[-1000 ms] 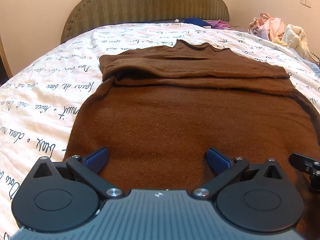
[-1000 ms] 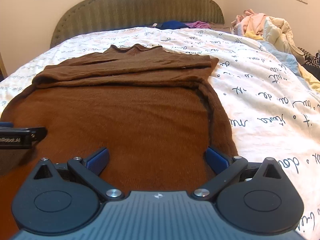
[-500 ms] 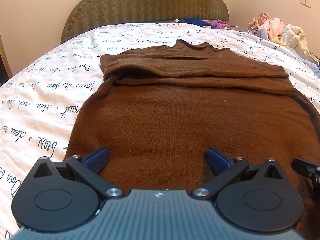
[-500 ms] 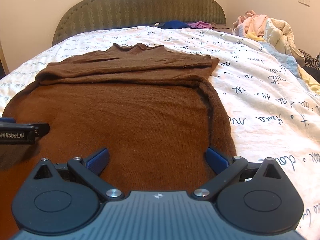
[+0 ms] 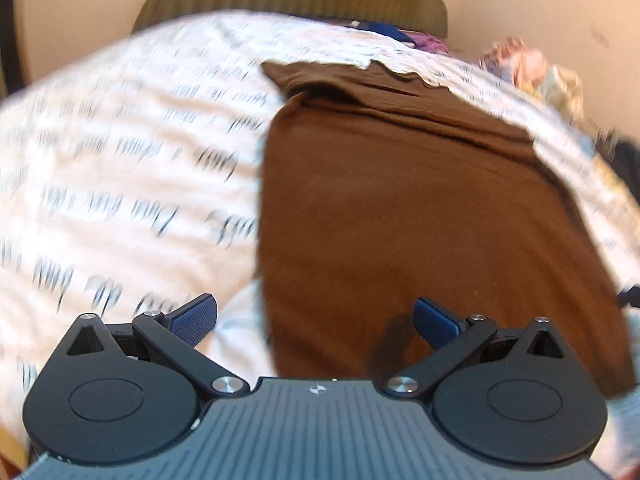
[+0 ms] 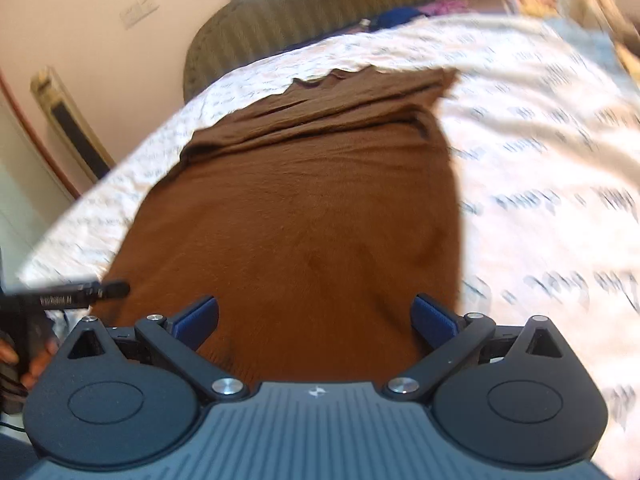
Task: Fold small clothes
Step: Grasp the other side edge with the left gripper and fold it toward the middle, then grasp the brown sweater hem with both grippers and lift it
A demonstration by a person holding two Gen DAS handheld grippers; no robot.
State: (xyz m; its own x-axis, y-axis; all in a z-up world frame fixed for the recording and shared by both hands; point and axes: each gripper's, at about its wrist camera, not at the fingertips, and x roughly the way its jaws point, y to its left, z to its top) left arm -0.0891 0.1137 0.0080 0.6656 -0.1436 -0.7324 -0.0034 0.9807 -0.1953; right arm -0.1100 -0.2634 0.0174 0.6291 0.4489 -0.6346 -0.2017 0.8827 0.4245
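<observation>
Left gripper (image 5: pixel 314 314): spread wide, nothing held; the sweater's near left corner lies between its fingers.
Right gripper (image 6: pixel 316 314): spread wide, nothing held, over the near hem.
Sweater (image 5: pixel 400 208): laid flat on the bed (image 5: pixel 120 184), stretching ahead, sleeves folded across the far end.
Risk: only the top layer may be pinched at the hem, so the fold drags crooked.

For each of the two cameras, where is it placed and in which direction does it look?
Left wrist: on the left gripper, open, looking up the bed over the sweater's left edge.
Right wrist: on the right gripper, open, over the sweater's right side; the other gripper and a hand show at left.
Both share the sweater, printed sheet and headboard.
</observation>
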